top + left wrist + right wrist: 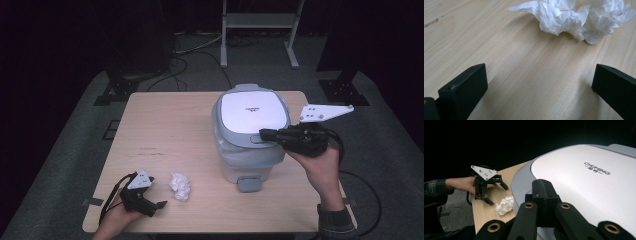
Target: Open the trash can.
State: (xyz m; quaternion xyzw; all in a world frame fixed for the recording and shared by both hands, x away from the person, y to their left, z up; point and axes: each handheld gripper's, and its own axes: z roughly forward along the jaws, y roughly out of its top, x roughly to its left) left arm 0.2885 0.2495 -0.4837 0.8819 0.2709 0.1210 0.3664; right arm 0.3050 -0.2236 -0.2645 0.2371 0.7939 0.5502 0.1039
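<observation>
Left gripper fingers are held wide beside the crumpled tissue; right gripper fingers are closed at the bin lid. Pressed off-centre, a slip is risked.

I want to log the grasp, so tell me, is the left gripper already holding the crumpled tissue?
No, the left gripper stands open on the table and the crumpled tissue lies ahead of it, untouched.

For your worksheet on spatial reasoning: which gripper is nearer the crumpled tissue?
Left. The left gripper sits just beside the crumpled tissue; the right gripper is at the bin lid.
</observation>
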